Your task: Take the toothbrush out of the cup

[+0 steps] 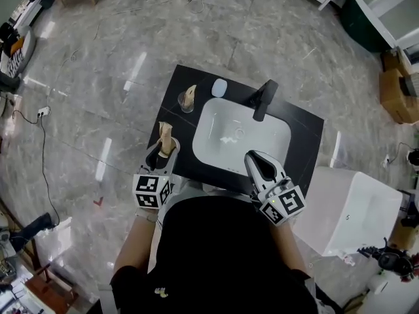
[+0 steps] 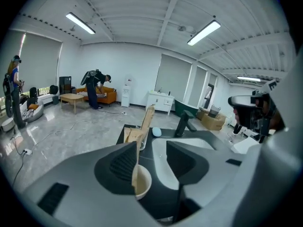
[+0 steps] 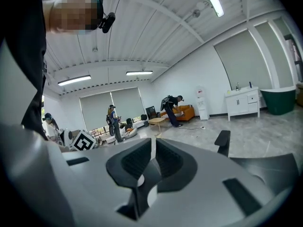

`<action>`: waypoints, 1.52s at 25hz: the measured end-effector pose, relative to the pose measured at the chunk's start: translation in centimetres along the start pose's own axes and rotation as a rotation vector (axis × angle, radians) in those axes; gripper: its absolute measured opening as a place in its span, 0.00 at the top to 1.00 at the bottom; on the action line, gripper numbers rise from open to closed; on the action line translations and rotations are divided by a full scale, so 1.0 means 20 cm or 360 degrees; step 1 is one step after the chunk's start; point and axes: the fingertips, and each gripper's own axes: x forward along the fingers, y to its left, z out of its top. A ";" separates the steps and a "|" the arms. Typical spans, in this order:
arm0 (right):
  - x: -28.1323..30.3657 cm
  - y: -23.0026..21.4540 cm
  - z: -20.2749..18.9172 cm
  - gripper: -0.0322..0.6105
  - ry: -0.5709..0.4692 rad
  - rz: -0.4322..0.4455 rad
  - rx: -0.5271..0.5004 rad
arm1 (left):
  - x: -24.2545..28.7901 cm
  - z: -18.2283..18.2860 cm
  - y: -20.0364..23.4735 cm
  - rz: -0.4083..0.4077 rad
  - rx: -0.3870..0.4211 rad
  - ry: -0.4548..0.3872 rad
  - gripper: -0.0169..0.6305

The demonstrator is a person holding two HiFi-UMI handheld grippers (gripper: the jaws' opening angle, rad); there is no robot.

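A small white cup (image 2: 143, 183) stands on the black counter (image 1: 302, 128) at its left front corner, with a wooden toothbrush (image 2: 136, 148) upright in it. My left gripper (image 2: 151, 148) is open around them. The brush handle stands close beside the left jaw's pad and the right jaw is clear of it. In the head view the same toothbrush (image 1: 165, 135) rises just beyond my left gripper (image 1: 163, 154). My right gripper (image 1: 253, 157) is shut and empty, over the front rim of the white sink (image 1: 213, 146). Its jaws (image 3: 154, 143) are together.
A second cup, of glass, with a wooden brush (image 1: 188, 99) stands further back on the counter, beside a pale oval thing (image 1: 219, 87). A black faucet (image 1: 264, 98) is behind the sink. A white box (image 1: 353, 208) stands right of the counter. People move about far across the room.
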 end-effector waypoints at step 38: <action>-0.06 -0.02 -0.02 0.88 0.0028 -0.0178 -0.0022 | 0.17 -0.02 0.25 0.0096 0.0051 0.0144 0.91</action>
